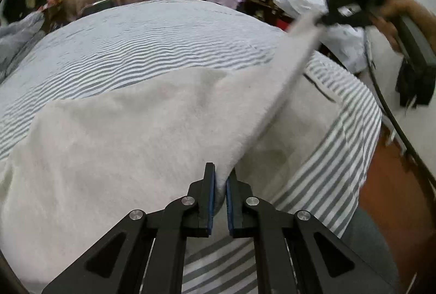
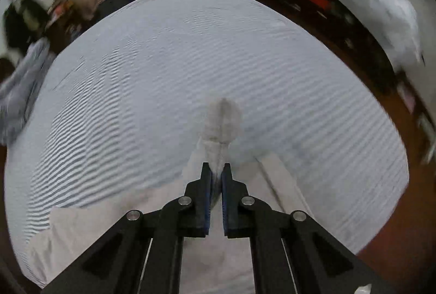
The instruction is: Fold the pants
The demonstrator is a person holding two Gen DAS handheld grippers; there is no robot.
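One pair of pants [image 1: 122, 130], one striped bed [image 1: 136, 43], two hand-held grippers [image 1: 219, 179]

Wide bed [image 1: 141, 43] covered in a grey-and-white striped sheet, rippled weave, taking up most of the room. Pale off-white fleecy pants [image 1: 114, 136] lying spread across its near part, one edge lifting off the sheet towards the right. Crumpled grey-blue cloth [image 1: 16, 35] sitting at the bed's far left edge. Reddish-brown floor [image 1: 395, 185] showing beside the bed.
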